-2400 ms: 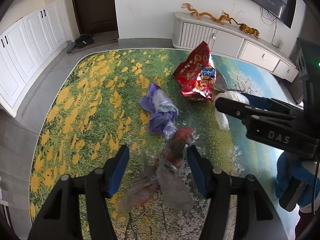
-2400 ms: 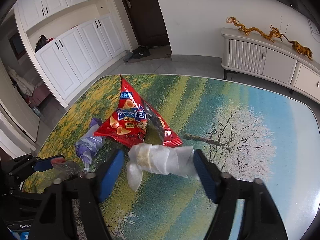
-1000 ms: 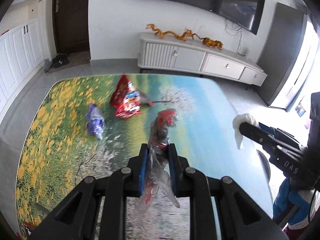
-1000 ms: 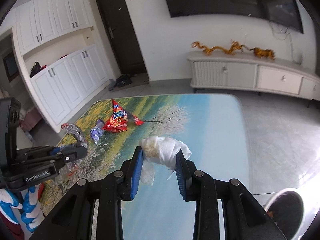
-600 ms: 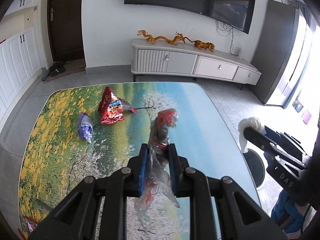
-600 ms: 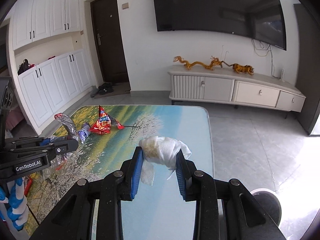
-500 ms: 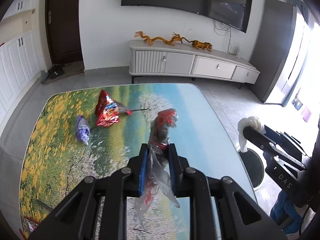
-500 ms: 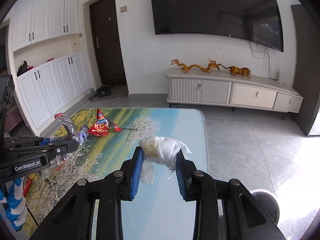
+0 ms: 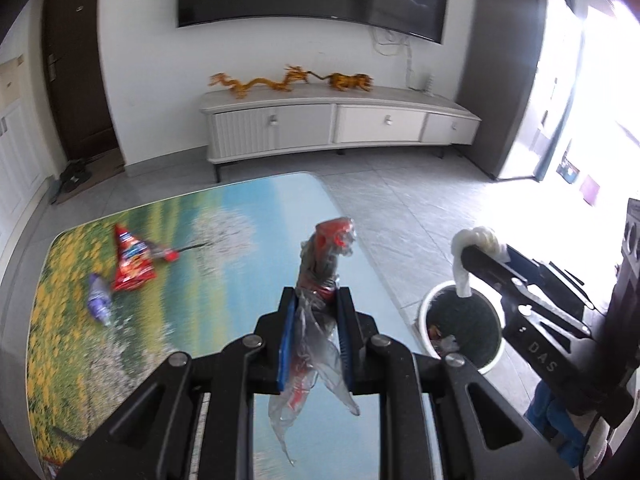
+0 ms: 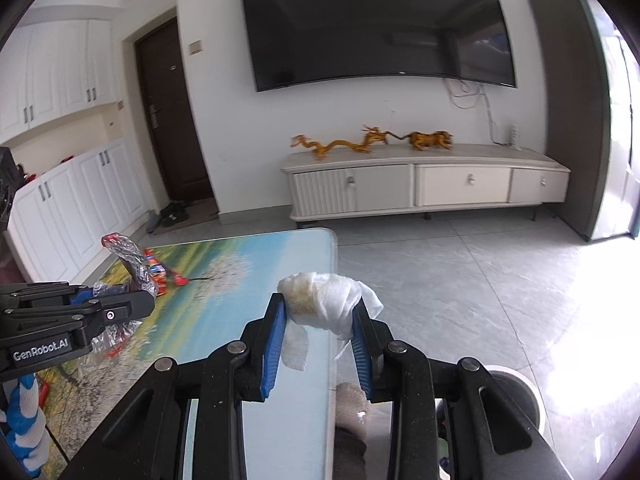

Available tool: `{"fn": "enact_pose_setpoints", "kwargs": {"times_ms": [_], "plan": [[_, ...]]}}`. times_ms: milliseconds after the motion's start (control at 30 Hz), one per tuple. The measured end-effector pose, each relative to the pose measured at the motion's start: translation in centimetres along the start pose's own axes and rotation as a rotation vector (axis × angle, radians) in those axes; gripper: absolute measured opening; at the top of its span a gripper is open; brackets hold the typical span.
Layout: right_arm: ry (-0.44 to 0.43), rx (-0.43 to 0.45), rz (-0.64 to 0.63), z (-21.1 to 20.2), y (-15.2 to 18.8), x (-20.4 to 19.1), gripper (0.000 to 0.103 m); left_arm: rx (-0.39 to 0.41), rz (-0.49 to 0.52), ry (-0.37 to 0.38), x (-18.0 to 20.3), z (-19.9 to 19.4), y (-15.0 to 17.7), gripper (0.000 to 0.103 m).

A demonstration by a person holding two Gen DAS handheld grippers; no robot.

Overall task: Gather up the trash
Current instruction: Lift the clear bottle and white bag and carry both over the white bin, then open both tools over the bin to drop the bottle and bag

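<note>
My left gripper [image 9: 316,296] is shut on a crumpled clear plastic wrapper with red print [image 9: 320,280], held in the air over the table's right part. The same wrapper [image 10: 128,258] and left gripper [image 10: 140,300] appear at the left of the right wrist view. My right gripper [image 10: 320,300] is shut on a wad of white tissue [image 10: 324,300]; seen from the left wrist, that tissue [image 9: 474,240] hangs above a white trash bin [image 9: 460,326] on the floor. A red snack bag [image 9: 130,262] and a purple wrapper [image 9: 98,300] lie on the table [image 9: 224,272].
The bin's rim [image 10: 528,392] peeks out low on the right beyond the table edge. A white TV cabinet [image 10: 424,188] with golden dragon figures stands at the far wall under a TV. White cupboards [image 10: 72,196] and a dark door [image 10: 168,120] are on the left. Grey floor tiles lie right of the table.
Both grippers have lifted their trash and swung right, away from the table's middle toward the bin. The bin has come into view under the right gripper's tissue. Both grips are unchanged.
</note>
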State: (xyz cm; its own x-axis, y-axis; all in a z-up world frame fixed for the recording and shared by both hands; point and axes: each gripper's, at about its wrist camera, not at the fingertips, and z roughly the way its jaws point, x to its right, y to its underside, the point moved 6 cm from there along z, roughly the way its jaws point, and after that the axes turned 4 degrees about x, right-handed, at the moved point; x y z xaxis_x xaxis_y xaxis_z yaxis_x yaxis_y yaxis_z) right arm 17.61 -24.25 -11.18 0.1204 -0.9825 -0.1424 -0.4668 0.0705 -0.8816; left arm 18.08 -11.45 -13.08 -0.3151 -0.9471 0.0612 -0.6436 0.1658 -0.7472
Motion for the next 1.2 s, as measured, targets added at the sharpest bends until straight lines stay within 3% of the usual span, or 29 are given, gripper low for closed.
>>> {"fn": "enact_pose_setpoints", "kwargs": {"times_ms": [300,600,800,1033,1133,1200], "plan": [[0.143,-0.012,0.137,-1.6,1.4,9.3,0.029,-0.039,0.120,0.144,9.4,3.2,-1.8,0.018],[0.326,-0.132,0.323,-1.6,7.3,21.3,0.030,-0.127,0.248,0.269,19.4,8.8,-1.6,0.019],[0.356,-0.212,0.393,-0.7,11.1,25.1,0.033,-0.210,0.277,0.313,24.0,13.4,0.1,0.021],[0.364,-0.259,0.414,1.5,12.1,27.3,0.037,-0.271,0.230,0.349,26.1,17.2,0.9,0.021],[0.378,-0.282,0.406,2.2,12.7,28.2,0.042,-0.286,0.213,0.369,26.6,18.3,0.8,0.025],[0.395,-0.296,0.407,2.4,13.3,28.6,0.048,-0.296,0.201,0.387,26.9,18.7,0.9,0.038]]}}
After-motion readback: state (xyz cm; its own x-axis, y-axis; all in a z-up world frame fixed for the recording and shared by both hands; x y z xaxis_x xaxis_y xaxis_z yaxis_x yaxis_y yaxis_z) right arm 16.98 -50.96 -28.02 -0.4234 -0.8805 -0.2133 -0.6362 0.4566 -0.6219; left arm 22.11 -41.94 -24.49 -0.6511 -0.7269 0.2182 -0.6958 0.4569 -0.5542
